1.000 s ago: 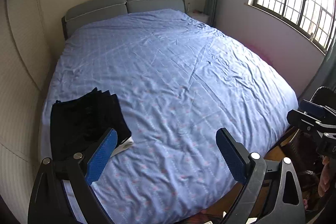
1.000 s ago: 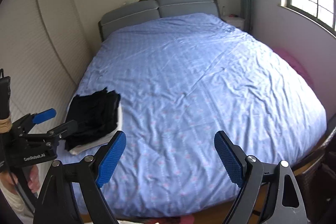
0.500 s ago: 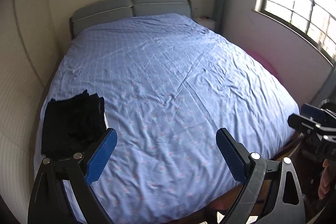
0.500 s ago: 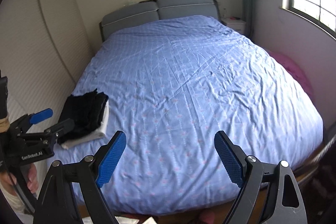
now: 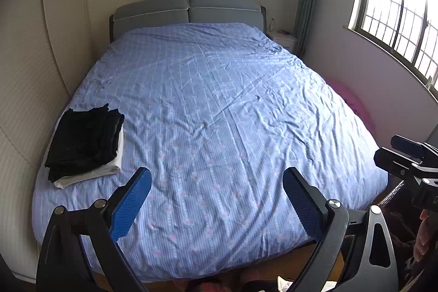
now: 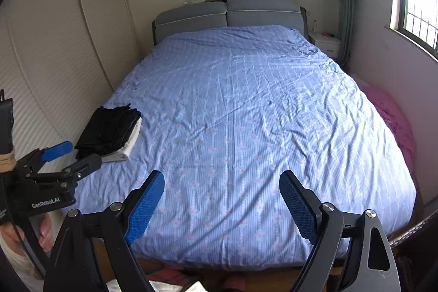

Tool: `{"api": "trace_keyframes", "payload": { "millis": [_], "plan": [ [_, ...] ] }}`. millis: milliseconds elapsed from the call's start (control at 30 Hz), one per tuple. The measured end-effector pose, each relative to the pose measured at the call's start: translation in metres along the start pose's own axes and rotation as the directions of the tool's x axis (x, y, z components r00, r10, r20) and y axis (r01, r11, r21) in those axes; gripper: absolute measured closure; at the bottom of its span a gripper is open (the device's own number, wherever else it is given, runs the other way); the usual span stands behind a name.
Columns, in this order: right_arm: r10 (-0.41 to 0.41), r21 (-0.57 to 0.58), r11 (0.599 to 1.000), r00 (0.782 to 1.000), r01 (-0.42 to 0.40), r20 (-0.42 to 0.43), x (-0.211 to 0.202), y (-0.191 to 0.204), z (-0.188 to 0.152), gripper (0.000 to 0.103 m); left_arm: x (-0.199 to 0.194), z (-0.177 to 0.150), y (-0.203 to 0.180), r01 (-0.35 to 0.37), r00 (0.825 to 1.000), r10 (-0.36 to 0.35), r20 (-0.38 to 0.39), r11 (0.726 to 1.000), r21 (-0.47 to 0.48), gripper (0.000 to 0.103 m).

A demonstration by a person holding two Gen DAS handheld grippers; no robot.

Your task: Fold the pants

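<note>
While tilted bedward, left gripper [image 5: 216,199] wide (empty) | right gripper [image 6: 221,199] wide, empty

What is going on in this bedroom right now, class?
A person holds blue-padded tongs in each hand at the foot of a bed with a blue patterned cover. The left tongs and right tongs are open and empty. A folded stack of black and white garments lies at the bed's left edge, untouched.

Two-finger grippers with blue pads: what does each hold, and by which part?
Nothing. Left gripper and right gripper have open, empty jaws above the blue bedspread.
</note>
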State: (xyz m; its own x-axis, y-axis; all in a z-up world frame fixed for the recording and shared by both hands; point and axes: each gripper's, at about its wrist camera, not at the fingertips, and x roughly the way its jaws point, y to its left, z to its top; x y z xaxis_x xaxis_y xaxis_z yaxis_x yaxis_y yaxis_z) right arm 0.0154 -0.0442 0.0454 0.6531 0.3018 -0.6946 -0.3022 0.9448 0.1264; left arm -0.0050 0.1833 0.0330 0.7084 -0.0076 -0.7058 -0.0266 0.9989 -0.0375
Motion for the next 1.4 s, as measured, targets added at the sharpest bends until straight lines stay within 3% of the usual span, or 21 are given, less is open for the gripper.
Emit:
{"api": "trace_keyframes", "payload": {
  "millis": [567, 833, 1400],
  "plan": [
    [0.061, -0.025, 0.998, 0.997, -0.06, 0.045, -0.014, -0.026, 0.001, 0.016, -0.018, 0.002, -0.035, -0.037, 0.998, 0.037, 0.05, 0.999, 0.001, 0.005],
    [0.065, -0.039, 0.997, 0.997, -0.063, 0.051, -0.014, -0.032, 0.002, 0.016, -0.023, -0.001, -0.044, -0.042, 0.996, 0.042, 0.075, 0.999, 0.003, 0.0],
    [0.066, -0.043, 0.997, 0.996, -0.064, 0.058, -0.016, -0.034, 0.003, 0.016, -0.023, 0.004, -0.048, -0.052, 0.995, 0.052, 0.089, 0.999, -0.007, 0.0]
  ]
}}
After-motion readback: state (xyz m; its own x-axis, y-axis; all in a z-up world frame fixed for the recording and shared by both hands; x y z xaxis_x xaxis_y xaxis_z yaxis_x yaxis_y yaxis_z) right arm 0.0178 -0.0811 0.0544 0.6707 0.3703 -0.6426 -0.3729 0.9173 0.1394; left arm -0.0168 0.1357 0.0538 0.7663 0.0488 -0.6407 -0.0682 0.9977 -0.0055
